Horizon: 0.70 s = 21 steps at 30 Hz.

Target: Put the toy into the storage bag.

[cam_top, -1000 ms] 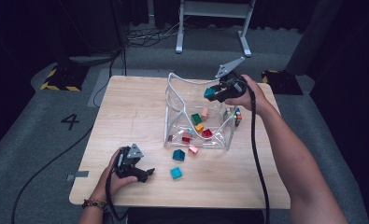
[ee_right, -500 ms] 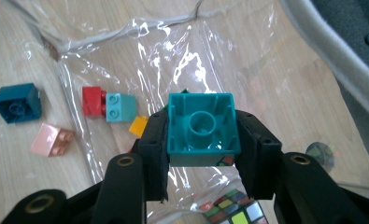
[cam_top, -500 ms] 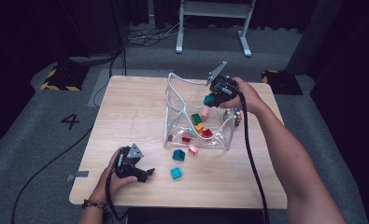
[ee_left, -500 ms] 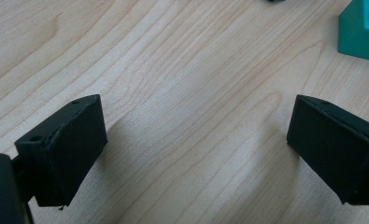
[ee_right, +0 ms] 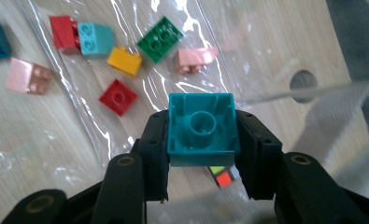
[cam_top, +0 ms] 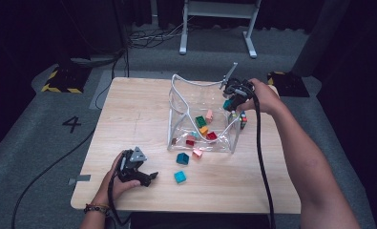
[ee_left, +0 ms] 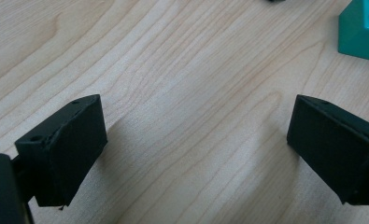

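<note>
The teal block (ee_right: pixel 202 128) is a square plastic brick, seen from its hollow underside in the right gripper view: thin walls, short ribs along the inner top edge and one round tube at the centre. It sits in the middle of that frame, and the right claw (ee_right: pixel 202 154) is clamped on its two opposite sides. In the high view the same block (cam_top: pixel 227 103) shows as a small teal patch right of centre, held over the right-hand rim of the clear bag (cam_top: pixel 186 86).

The right gripper view looks down through the bag's film onto loose bricks in the upper left of its frame: a green brick (ee_right: pixel 160 38), a yellow brick (ee_right: pixel 124 61), a red brick (ee_right: pixel 118 96) and a pink brick (ee_right: pixel 197 58). A multicoloured cube (ee_right: pixel 221 177) peeks out under the held block.

The high view gives the wider layout: the wooden tabletop (cam_top: pixel 129 114), the bag standing open at its centre, and the left claw (cam_top: pixel 145 177) in the lower left. The left gripper view shows that claw's jaws standing wide apart over bare wood, with a teal brick (ee_left: pixel 362 29) in the upper right corner.
</note>
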Tool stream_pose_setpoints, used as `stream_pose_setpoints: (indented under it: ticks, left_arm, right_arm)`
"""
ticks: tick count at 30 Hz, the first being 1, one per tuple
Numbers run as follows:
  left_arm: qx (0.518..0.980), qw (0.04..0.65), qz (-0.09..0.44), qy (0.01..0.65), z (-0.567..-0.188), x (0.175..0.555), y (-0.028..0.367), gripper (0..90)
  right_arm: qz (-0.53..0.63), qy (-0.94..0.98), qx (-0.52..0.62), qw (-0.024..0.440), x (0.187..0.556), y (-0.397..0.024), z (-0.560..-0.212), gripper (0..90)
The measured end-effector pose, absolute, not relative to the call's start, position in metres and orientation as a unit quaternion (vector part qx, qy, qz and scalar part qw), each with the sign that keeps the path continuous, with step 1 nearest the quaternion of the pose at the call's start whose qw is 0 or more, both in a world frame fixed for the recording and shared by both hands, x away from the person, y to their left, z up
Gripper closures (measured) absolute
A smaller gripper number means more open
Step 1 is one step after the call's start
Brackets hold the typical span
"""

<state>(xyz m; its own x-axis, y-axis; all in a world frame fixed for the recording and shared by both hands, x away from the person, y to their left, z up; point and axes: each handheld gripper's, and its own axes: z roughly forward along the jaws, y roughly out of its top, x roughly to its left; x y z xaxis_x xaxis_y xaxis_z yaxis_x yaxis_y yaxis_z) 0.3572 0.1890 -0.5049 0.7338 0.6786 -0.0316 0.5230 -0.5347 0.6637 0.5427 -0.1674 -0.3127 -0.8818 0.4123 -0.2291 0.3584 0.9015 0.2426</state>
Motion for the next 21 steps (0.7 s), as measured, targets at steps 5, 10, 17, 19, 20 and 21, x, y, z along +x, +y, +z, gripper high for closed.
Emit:
stream_pose_setpoints:
  ticks: [5,10,17,19,20,21]
  left_arm:
    - [0.868,0.336,0.114,0.347,-0.505,0.357,0.189,5.0]
    - [0.868,0.337,0.116,0.346,-0.505,0.357,0.189,5.0]
    - [0.868,0.336,0.115,0.347,-0.505,0.357,0.189,5.0]
    - [0.868,0.336,0.116,0.346,-0.505,0.357,0.189,5.0]
    - [0.868,0.336,0.116,0.346,-0.505,0.357,0.189,5.0]
    - [0.868,0.336,0.116,0.346,-0.505,0.357,0.189,5.0]
  right_arm:
    - [0.142,0.961,0.184,0.153,0.543,-0.178,-0.309,51.9]
    - [0.210,0.949,0.185,0.142,0.536,-0.190,-0.304,48.4]
    - [0.365,0.903,0.183,0.136,0.506,-0.212,-0.286,47.5]
    - [0.398,0.889,0.172,0.147,0.492,-0.216,-0.283,47.3]
    - [0.412,0.884,0.160,0.152,0.484,-0.218,-0.282,47.2]
    - [0.426,0.878,0.152,0.156,0.477,-0.220,-0.282,46.8]
